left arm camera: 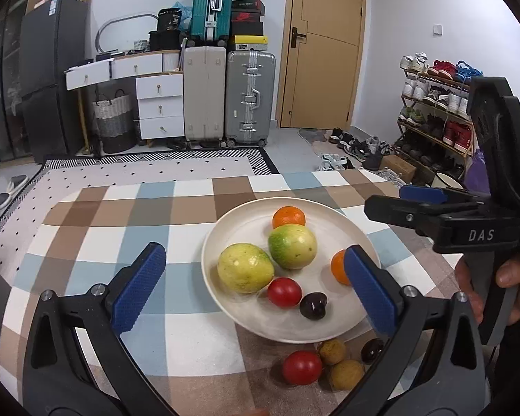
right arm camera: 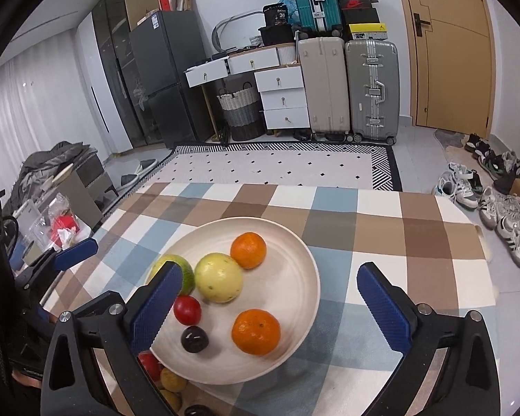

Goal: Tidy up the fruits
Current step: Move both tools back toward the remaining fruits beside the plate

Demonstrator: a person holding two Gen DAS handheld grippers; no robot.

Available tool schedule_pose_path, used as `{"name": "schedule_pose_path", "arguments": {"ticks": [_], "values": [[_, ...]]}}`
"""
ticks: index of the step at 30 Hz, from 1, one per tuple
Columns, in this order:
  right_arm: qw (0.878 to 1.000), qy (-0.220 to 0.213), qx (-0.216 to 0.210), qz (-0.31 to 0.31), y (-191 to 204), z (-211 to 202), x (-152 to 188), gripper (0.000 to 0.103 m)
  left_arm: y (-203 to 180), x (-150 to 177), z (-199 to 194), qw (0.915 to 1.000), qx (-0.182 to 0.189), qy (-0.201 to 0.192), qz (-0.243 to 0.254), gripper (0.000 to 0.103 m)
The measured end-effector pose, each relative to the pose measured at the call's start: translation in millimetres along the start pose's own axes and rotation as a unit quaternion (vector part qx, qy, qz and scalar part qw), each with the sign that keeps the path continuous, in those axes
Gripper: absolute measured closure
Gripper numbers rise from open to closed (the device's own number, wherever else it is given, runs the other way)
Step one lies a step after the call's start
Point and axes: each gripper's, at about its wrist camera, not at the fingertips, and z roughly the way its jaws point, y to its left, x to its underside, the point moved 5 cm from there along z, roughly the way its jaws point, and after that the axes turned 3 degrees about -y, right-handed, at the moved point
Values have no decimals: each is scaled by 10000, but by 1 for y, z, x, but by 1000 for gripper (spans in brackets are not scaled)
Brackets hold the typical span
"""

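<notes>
A red tomato point(left arm camera: 302, 367) and small brown fruits point(left arm camera: 332, 351) lie nearest, on the bench point(left arm camera: 121, 208) just beside the plate point(left arm camera: 225, 235). They look light, round and a bit squishy, so pinch each gently across its middle. The left tool point(left arm camera: 254, 291) is wide and holds nothing. The right tool point(right arm camera: 267, 306) is wide too.

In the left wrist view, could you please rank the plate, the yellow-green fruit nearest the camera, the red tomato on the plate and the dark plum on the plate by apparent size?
1. plate
2. yellow-green fruit
3. red tomato
4. dark plum, only slightly smaller than the tomato, so that pair is close.
</notes>
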Motion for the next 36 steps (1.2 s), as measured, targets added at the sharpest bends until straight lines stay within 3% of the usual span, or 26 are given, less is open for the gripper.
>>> {"name": "schedule_pose_path", "arguments": {"ticks": [22, 36], "values": [[9990, 58, 365, -267, 24, -50, 72, 1, -9, 47, -54, 9998, 39, 145, 119, 1], [9972, 503, 337, -439, 39, -35, 101, 1, -10, 57, -49, 9997, 73, 220, 125, 1]]}}
